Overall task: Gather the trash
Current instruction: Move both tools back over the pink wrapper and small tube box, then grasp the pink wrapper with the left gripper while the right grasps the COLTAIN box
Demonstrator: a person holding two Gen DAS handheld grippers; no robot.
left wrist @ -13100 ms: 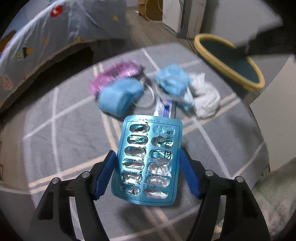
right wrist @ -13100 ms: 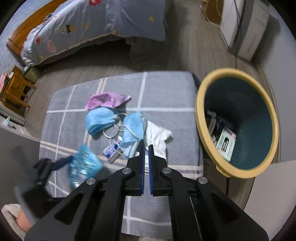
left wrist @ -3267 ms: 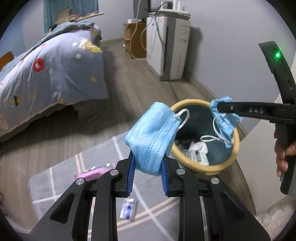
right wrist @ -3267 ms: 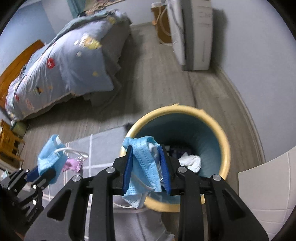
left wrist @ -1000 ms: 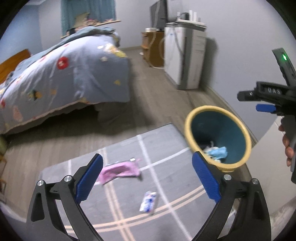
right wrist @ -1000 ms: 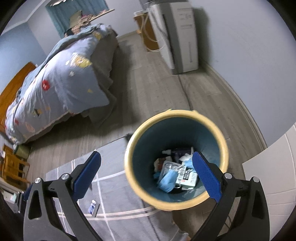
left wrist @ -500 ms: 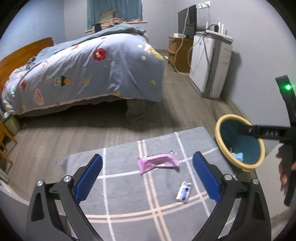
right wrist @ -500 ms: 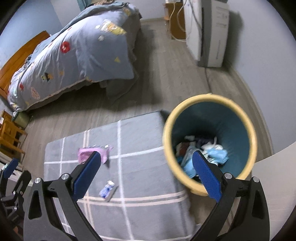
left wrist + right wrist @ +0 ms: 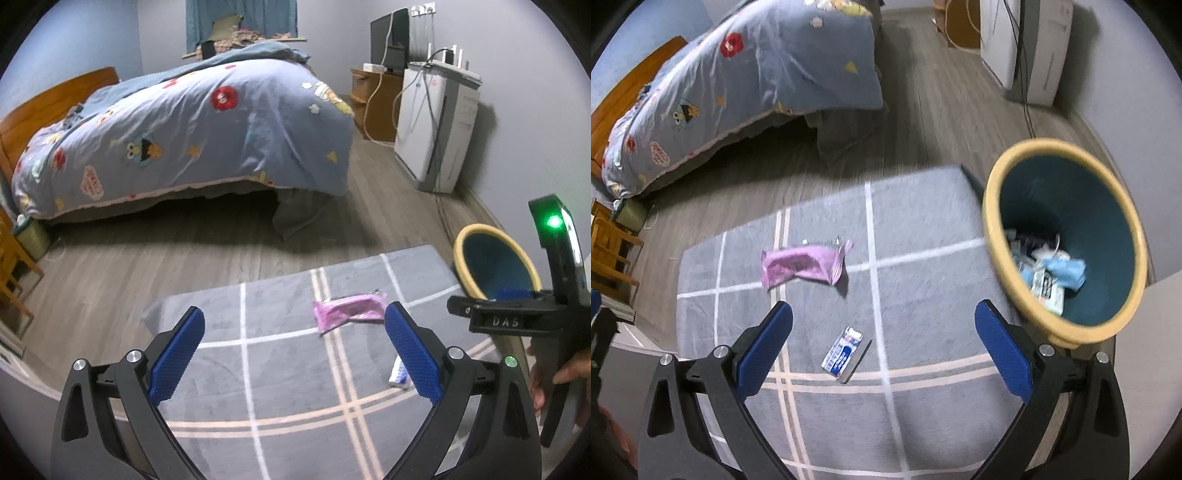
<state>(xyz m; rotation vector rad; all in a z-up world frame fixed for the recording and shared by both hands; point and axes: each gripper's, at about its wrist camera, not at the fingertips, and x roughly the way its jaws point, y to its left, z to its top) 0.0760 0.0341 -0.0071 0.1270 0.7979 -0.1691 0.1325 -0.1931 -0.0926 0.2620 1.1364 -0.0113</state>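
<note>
**Both masks now lie in the bin**

Left gripper (image 9: 293, 349) and right gripper (image 9: 882, 343) hang empty, ribbed blue jaws spread wide. On the woven grey rug (image 9: 923, 280) lie a crinkled pink wrapper (image 9: 803, 264) and a flat blue-white packet (image 9: 842, 350), beside the round yellow-rimmed bin (image 9: 997, 258).

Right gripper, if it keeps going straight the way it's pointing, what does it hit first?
Probably the small blue-and-white wrapper on the grey rug, between the open right gripper's fingers; depth is unclear.
</note>
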